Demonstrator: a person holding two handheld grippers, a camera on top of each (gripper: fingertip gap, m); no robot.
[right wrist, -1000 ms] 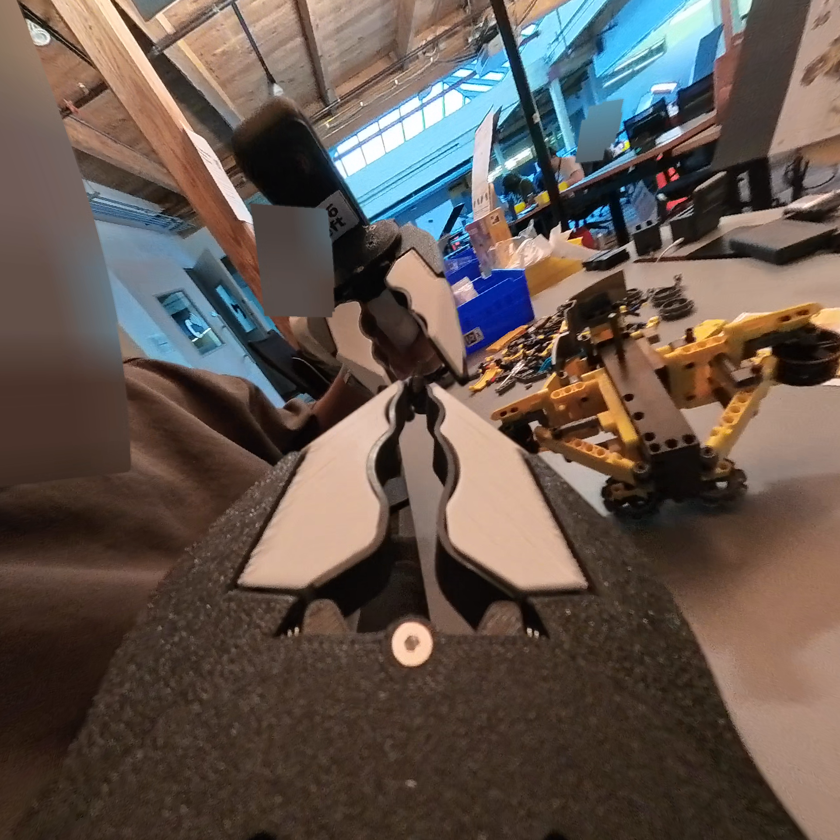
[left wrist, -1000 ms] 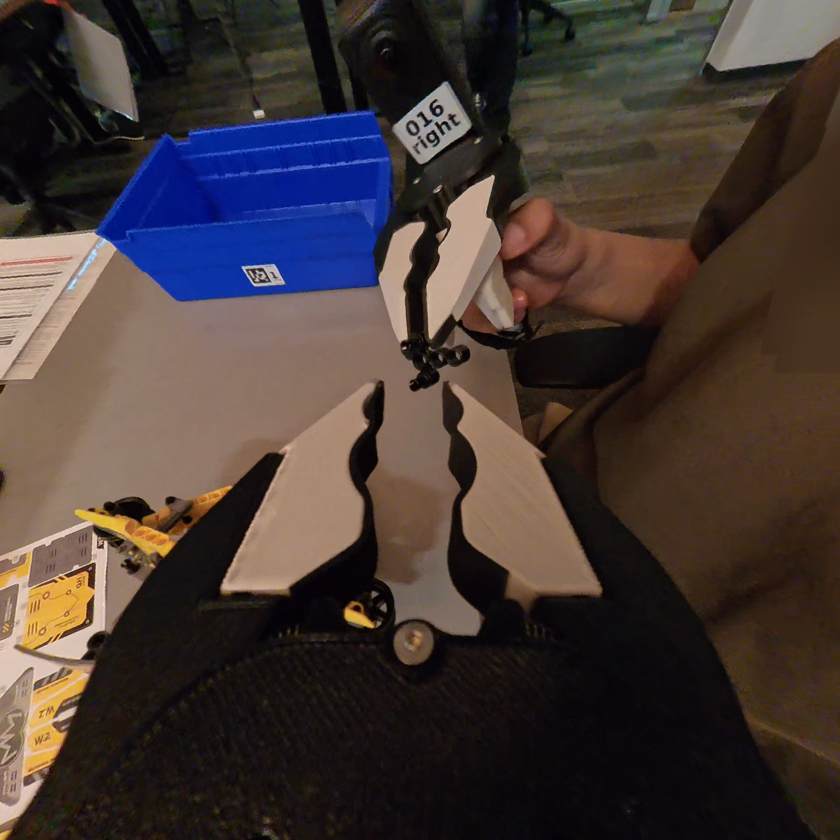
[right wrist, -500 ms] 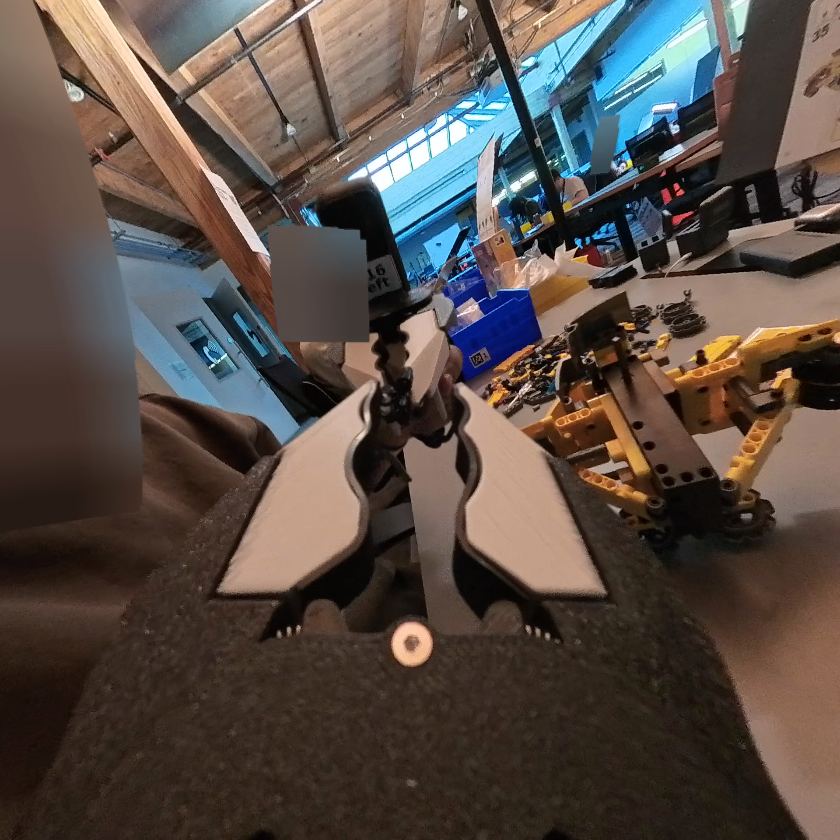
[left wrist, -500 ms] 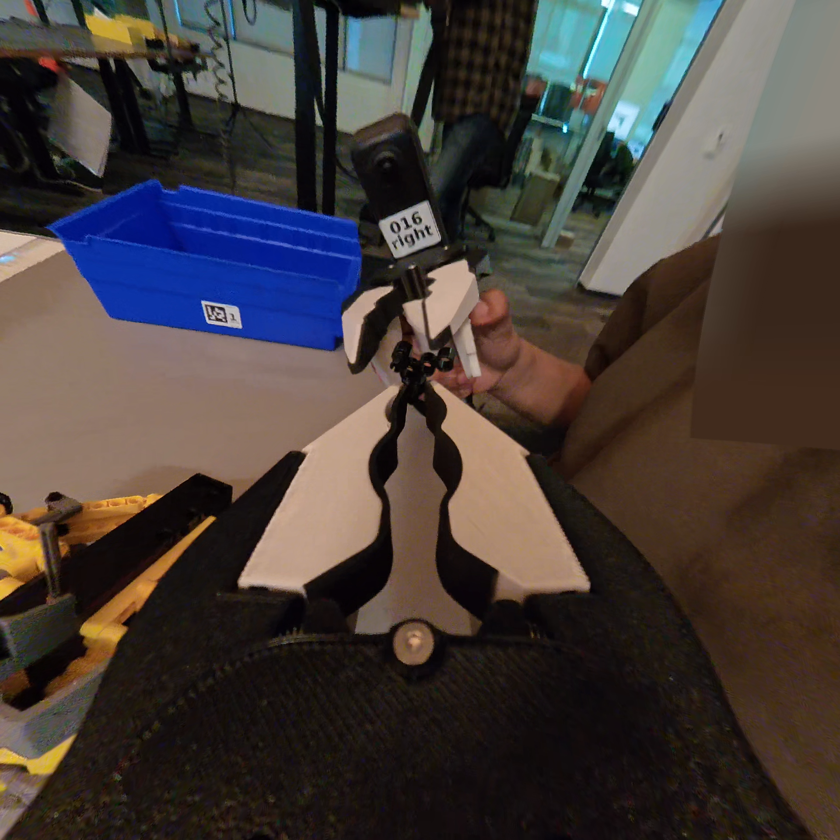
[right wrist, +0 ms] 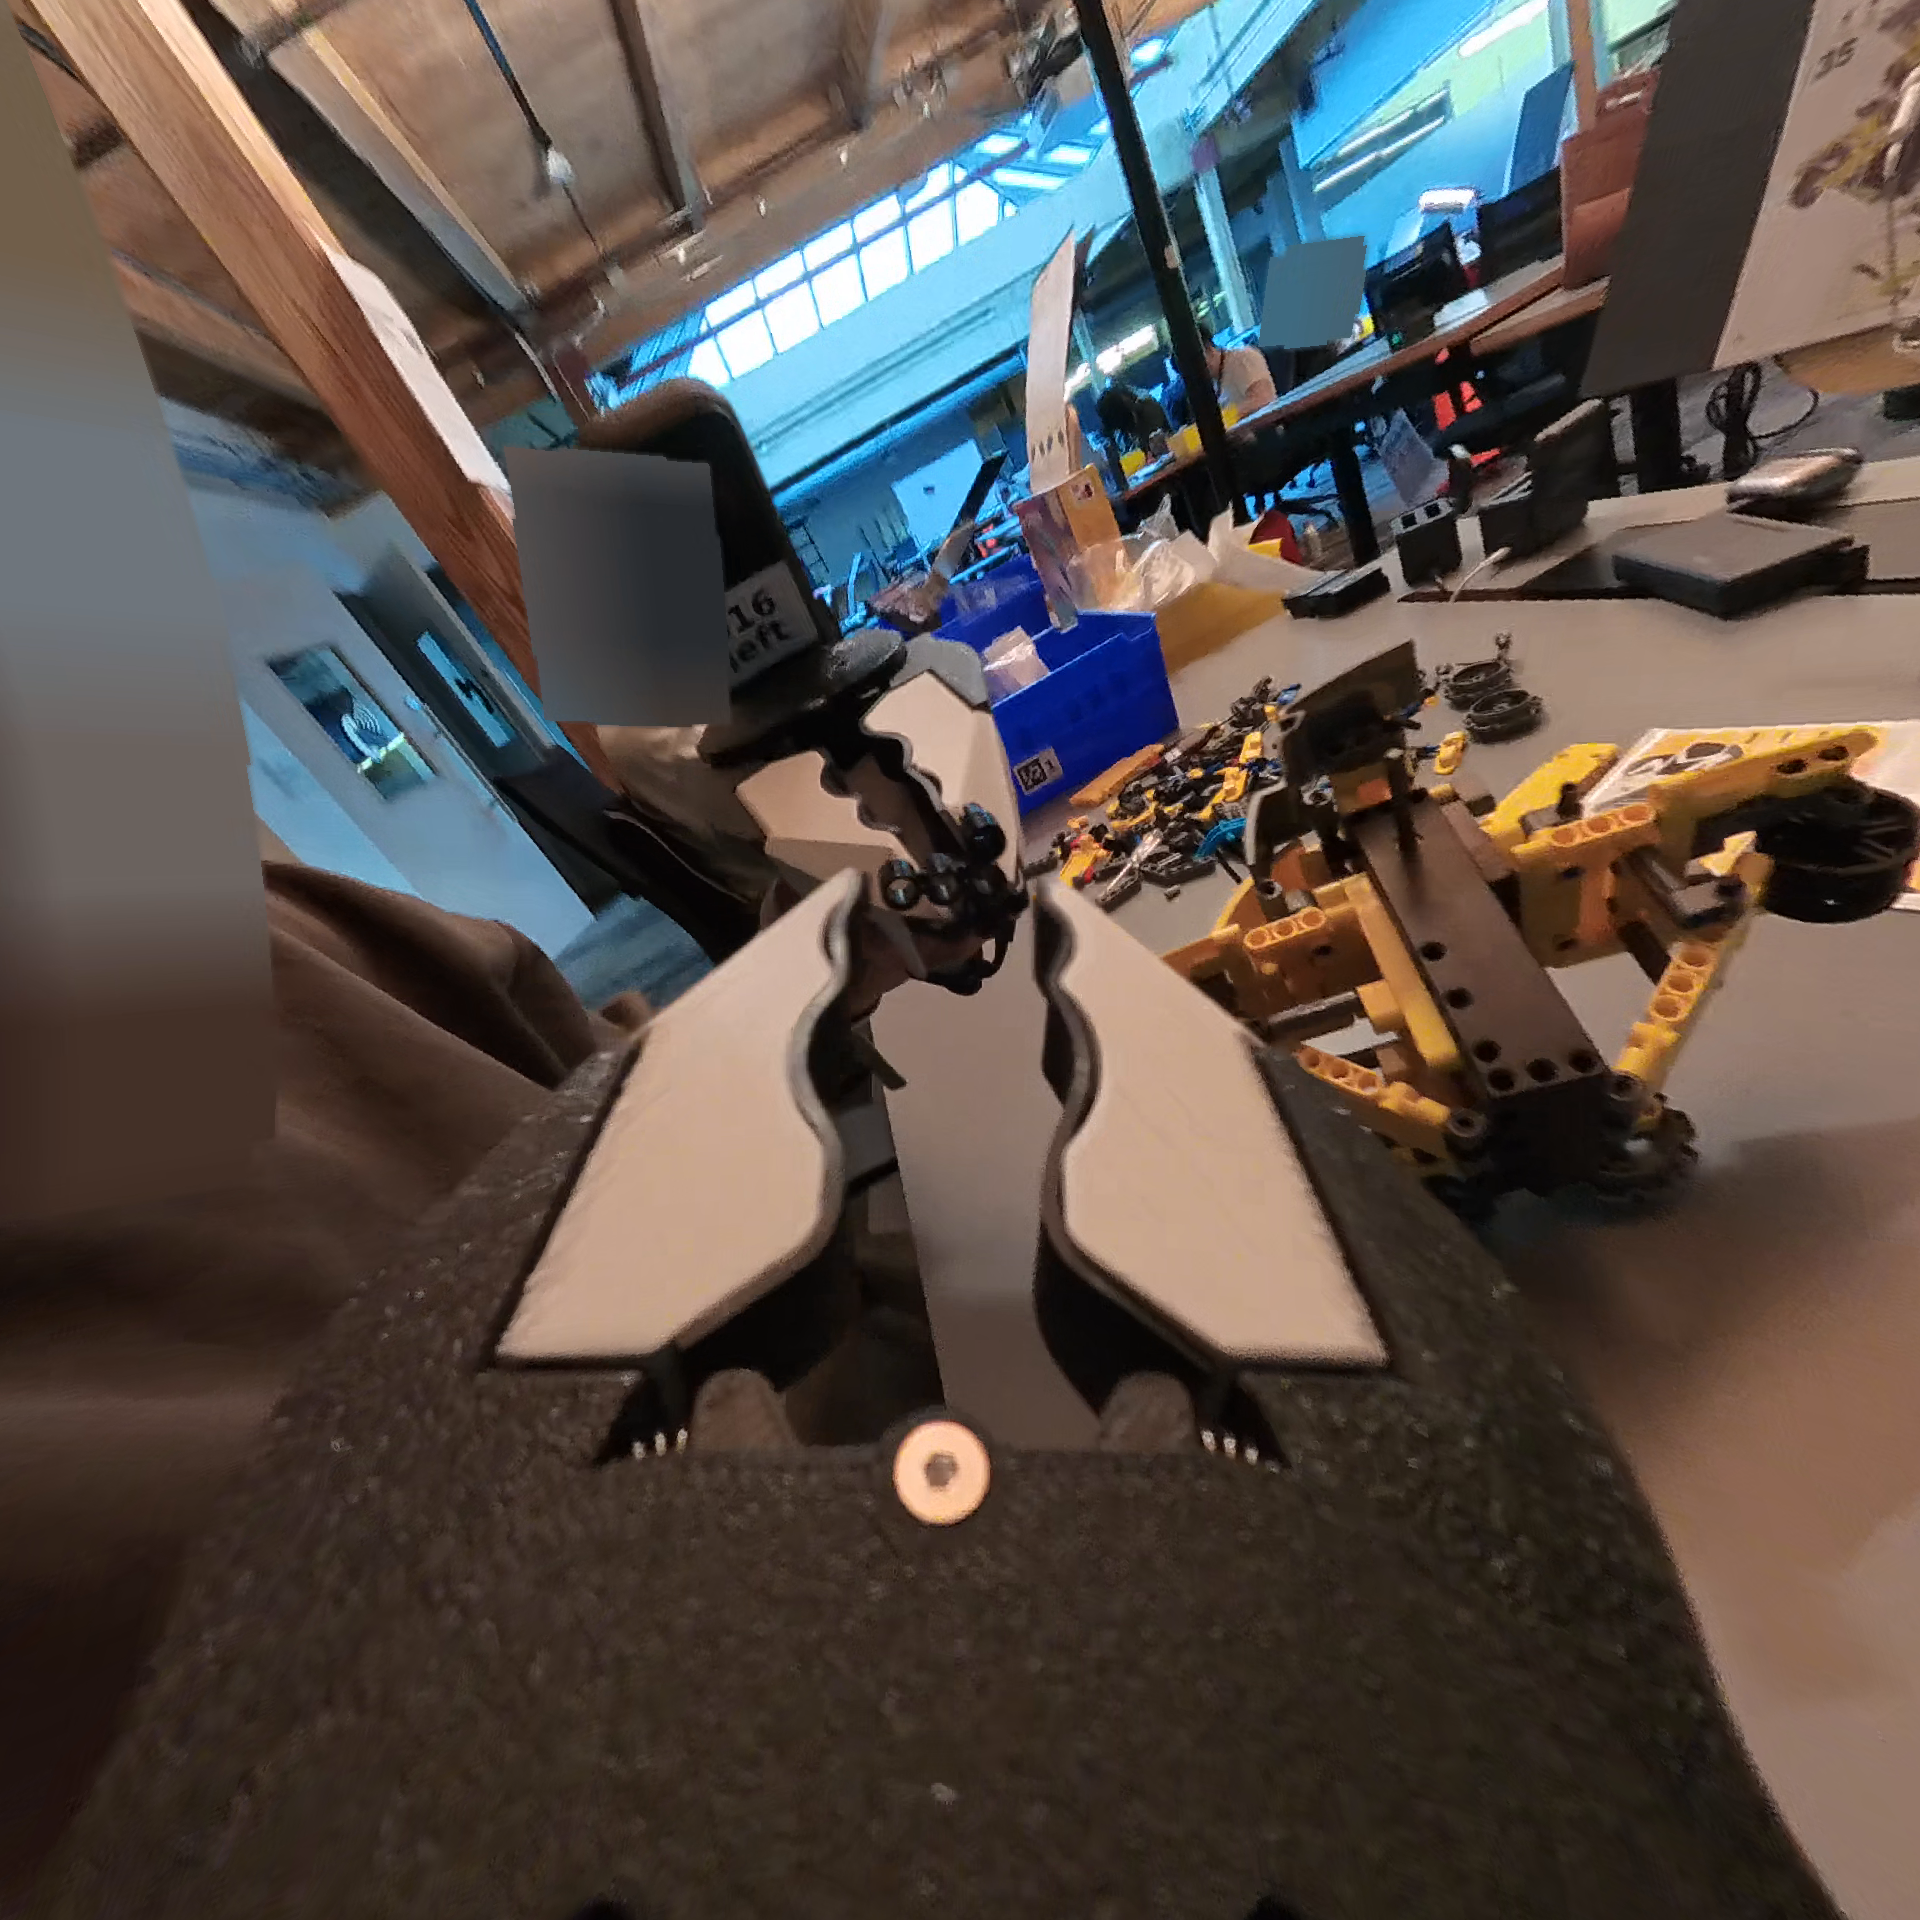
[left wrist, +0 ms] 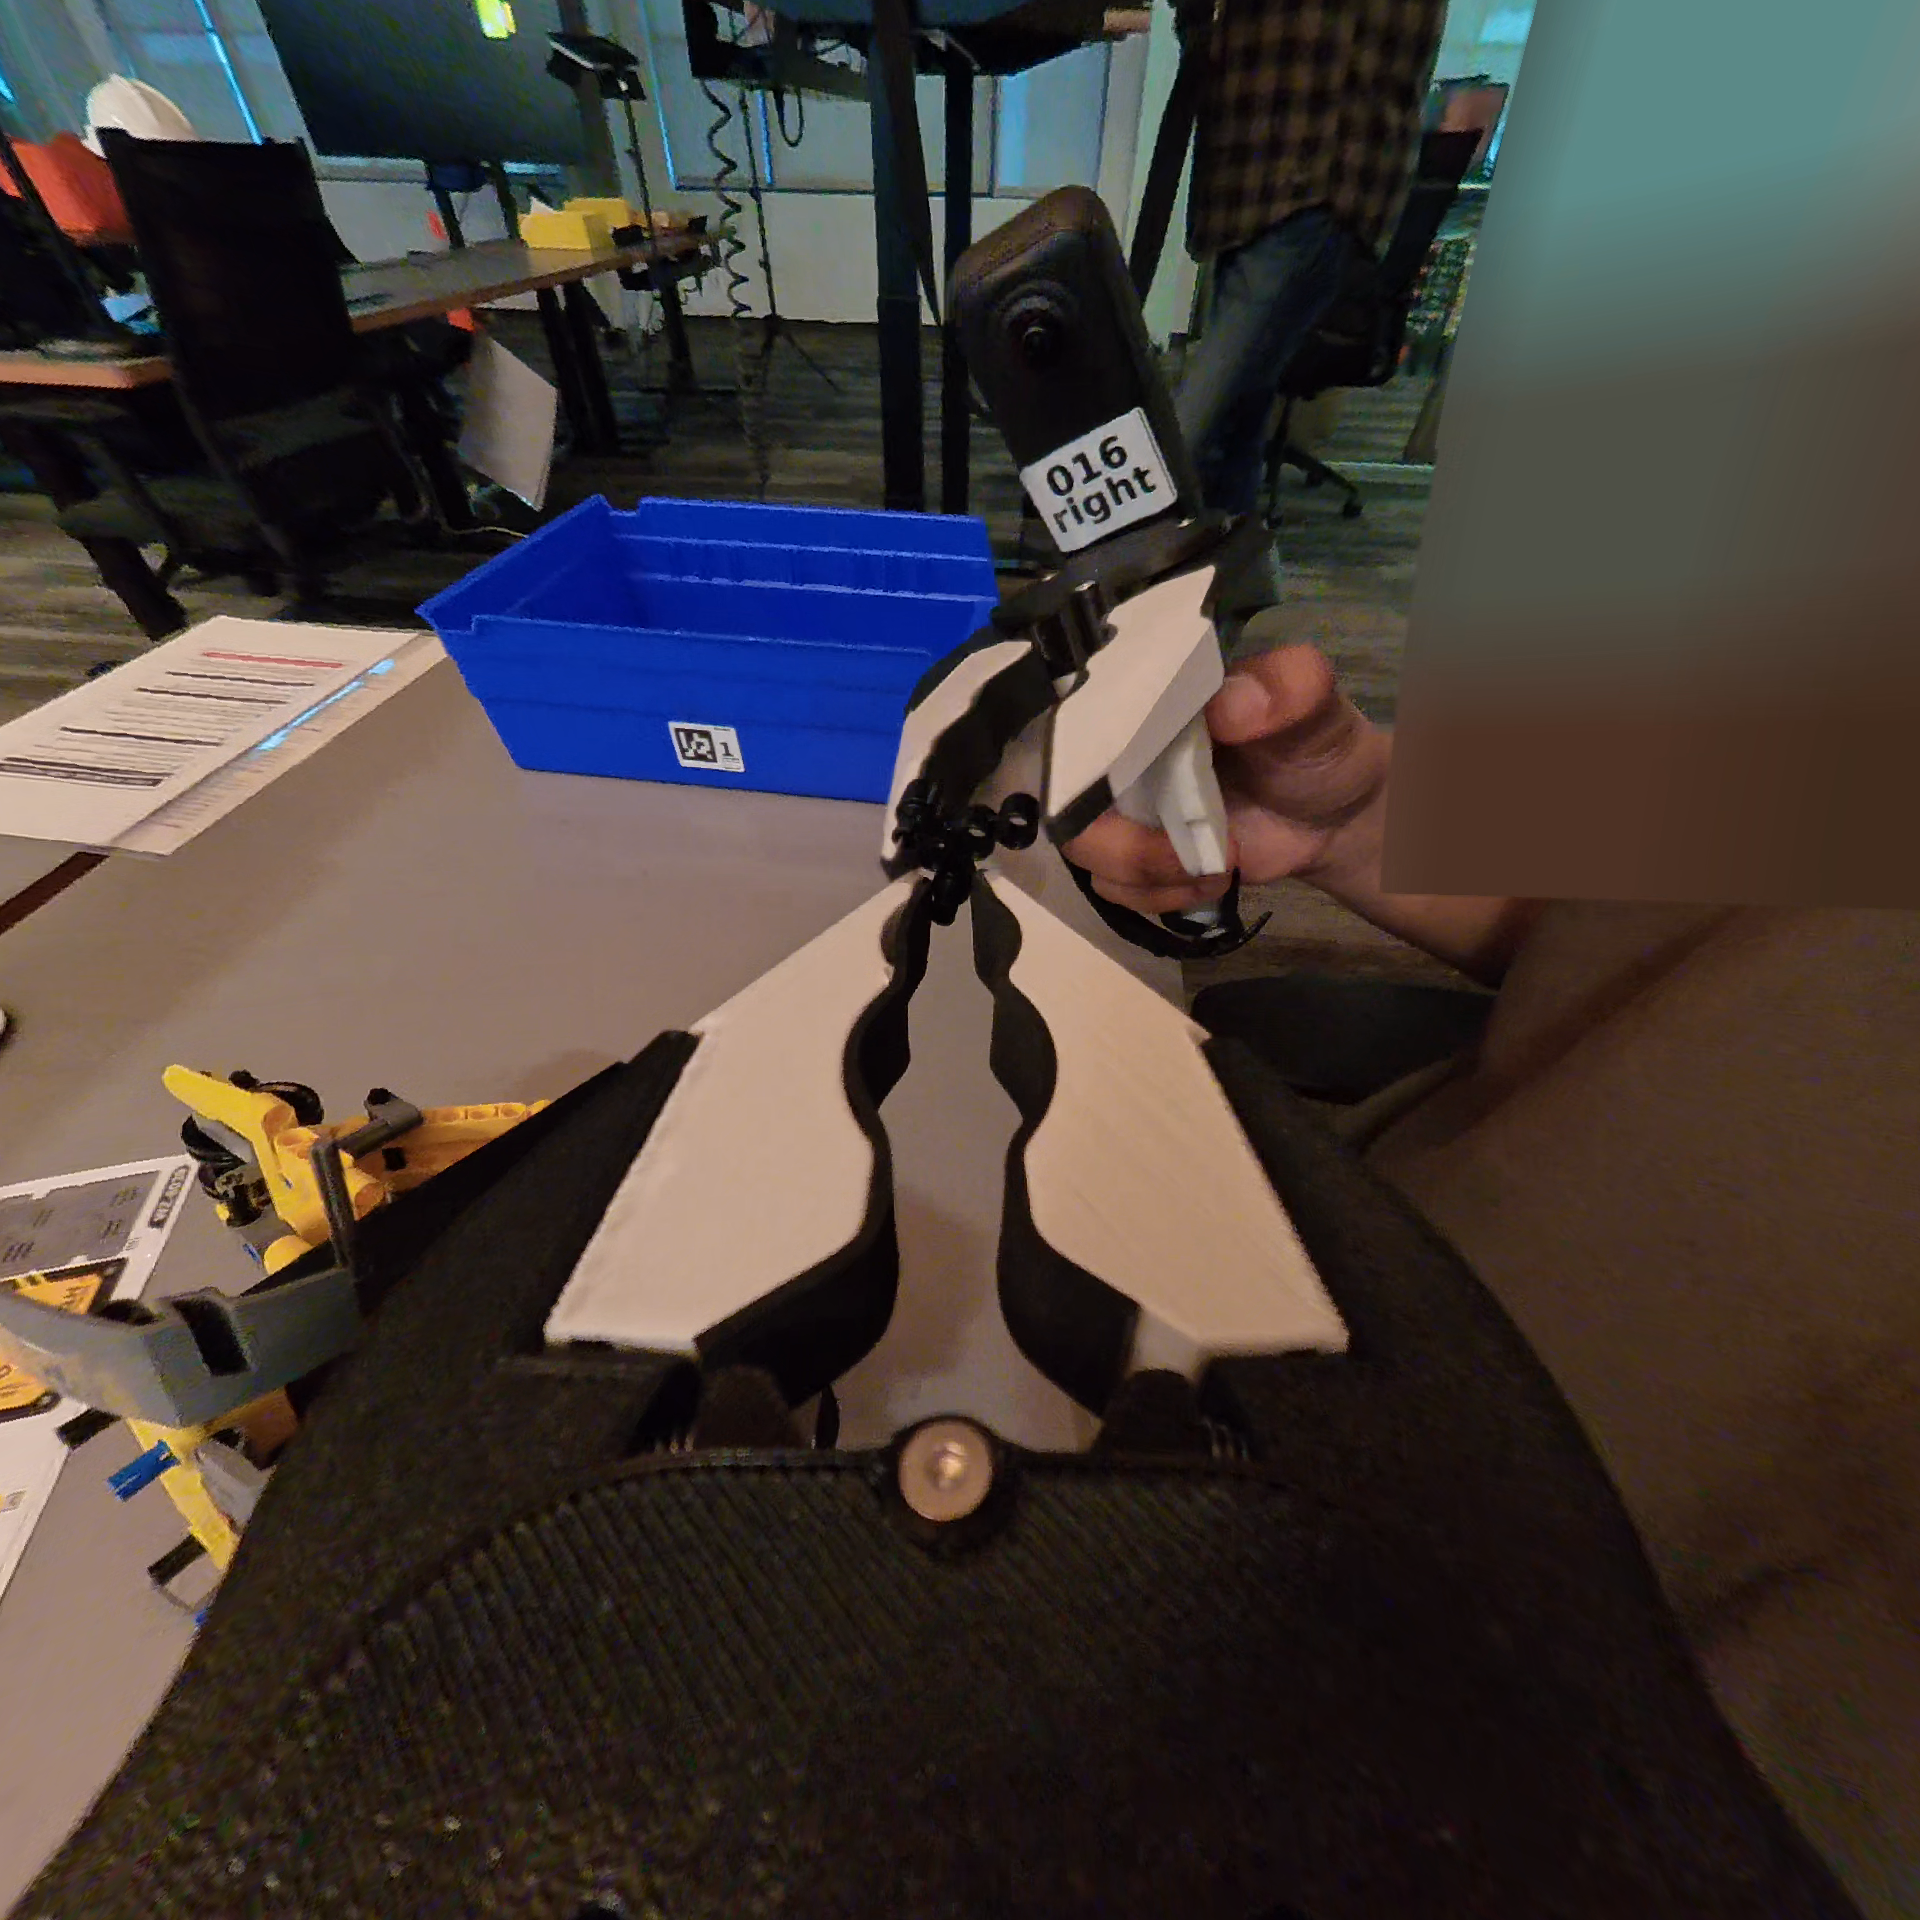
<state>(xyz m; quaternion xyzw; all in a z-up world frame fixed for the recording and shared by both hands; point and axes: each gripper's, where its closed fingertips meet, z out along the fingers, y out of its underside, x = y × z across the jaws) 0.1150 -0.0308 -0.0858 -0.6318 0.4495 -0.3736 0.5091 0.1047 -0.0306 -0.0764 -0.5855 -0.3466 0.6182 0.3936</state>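
Low in the left wrist view, the left gripper (left wrist: 948, 891) has its two white fingers drawn together at the tips, pinching a small black connector piece (left wrist: 951, 840) at mid-frame. Just beyond it the right gripper (left wrist: 940, 821) meets the same piece from the far side; a hand (left wrist: 1262, 790) right of centre grips its handle. In the right wrist view the right gripper (right wrist: 943, 902) shows its jaws spread apart, a clear gap between the tips, with the black connector piece (right wrist: 948, 871) sitting just past them in the left gripper's (right wrist: 961, 852) closed tips. At lower left of the left wrist view, a yellow and black brick vehicle (left wrist: 260, 1195) rests on the grey table (left wrist: 436, 935) beside a sticker sheet (left wrist: 73, 1247). Farther back, upper centre, stands a blue bin (left wrist: 717, 644), with a printed sheet (left wrist: 177, 717) at the left edge. Loose bricks (right wrist: 1174, 821) lie mid-frame in the right wrist view.
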